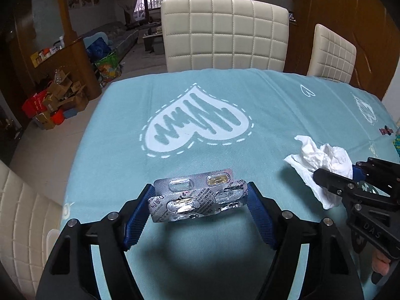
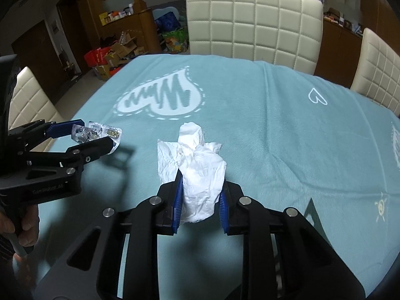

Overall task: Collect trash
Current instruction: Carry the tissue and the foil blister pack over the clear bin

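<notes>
My left gripper [image 1: 200, 195] is shut on silver blister packs [image 1: 197, 196], held between its blue pads above the light blue tablecloth [image 1: 175, 130]. It also shows in the right wrist view [image 2: 95, 136] at the left, with the blister packs [image 2: 96, 131] in it. My right gripper [image 2: 200, 187] is shut on a crumpled white tissue [image 2: 197, 165], which sticks out forward past the fingertips. In the left wrist view the right gripper [image 1: 332, 175] is at the right edge with the tissue [image 1: 322, 160] in it.
Cream quilted chairs [image 1: 225, 32] [image 2: 252, 25] stand along the far side of the table, another chair [image 2: 27, 97] at the left. Cardboard boxes and bags [image 1: 55, 102] lie on the floor at far left. A small colourful item [image 1: 386, 130] lies near the table's right edge.
</notes>
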Action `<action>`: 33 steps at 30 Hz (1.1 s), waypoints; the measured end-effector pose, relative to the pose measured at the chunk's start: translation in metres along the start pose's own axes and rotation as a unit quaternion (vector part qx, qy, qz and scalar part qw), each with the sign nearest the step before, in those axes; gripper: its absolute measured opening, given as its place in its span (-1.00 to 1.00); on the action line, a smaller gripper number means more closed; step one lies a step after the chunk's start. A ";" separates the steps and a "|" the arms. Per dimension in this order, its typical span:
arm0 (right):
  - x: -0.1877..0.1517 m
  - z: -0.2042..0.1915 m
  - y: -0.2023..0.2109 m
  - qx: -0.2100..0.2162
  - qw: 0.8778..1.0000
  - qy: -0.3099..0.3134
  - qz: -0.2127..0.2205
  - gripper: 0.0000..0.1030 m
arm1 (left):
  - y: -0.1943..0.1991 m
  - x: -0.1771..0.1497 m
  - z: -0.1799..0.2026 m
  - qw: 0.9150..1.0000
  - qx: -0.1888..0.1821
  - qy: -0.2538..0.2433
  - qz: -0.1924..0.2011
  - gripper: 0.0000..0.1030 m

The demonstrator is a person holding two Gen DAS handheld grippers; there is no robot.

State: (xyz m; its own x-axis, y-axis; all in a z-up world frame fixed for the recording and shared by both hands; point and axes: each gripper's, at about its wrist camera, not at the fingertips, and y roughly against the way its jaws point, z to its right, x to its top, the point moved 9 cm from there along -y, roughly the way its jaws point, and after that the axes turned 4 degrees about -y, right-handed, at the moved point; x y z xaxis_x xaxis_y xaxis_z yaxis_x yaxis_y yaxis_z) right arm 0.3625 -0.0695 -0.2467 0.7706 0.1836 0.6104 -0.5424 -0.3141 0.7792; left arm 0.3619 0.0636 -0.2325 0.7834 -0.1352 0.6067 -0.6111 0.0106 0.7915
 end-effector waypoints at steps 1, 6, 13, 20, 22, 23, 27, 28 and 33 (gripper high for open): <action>-0.001 -0.005 0.009 0.000 1.000 0.004 0.004 -0.49 | 0.007 -0.002 -0.001 1.000 0.004 0.000 0.001 0.39; -0.002 -0.023 0.041 0.002 1.000 0.020 0.020 -0.49 | 0.044 -0.008 -0.009 1.000 0.010 0.009 0.013 0.39; -0.005 -0.066 0.086 0.014 0.997 0.056 0.045 -0.49 | 0.100 -0.023 -0.026 0.999 0.030 0.018 0.040 0.39; -0.009 -0.117 0.112 0.036 0.993 0.096 0.060 -0.49 | 0.145 -0.046 -0.053 0.996 0.054 0.042 0.058 0.39; -0.010 -0.131 0.116 0.043 0.991 0.106 0.063 -0.49 | 0.157 -0.055 -0.063 0.995 0.064 0.051 0.062 0.39; -0.011 -0.138 0.119 0.047 0.991 0.111 0.065 -0.49 | 0.162 -0.058 -0.067 0.994 0.067 0.055 0.063 0.39; -0.012 -0.171 0.127 0.064 0.987 0.131 0.072 -0.49 | 0.183 -0.077 -0.092 0.991 0.087 0.077 0.068 0.39; -0.012 -0.180 0.129 0.070 0.985 0.138 0.074 -0.49 | 0.189 -0.082 -0.098 0.990 0.093 0.083 0.069 0.39; -0.016 -0.229 0.133 0.098 0.979 0.164 0.075 -0.49 | 0.215 -0.108 -0.136 0.983 0.122 0.114 0.072 0.39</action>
State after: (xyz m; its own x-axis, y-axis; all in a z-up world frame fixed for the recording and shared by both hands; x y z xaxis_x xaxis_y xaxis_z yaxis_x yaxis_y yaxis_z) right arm 0.2011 0.0993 -0.1199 0.5206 0.4011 0.7537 -0.5411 -0.5279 0.6546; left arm 0.1613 0.2155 -0.1172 0.6748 0.0769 0.7340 -0.7046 -0.2285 0.6718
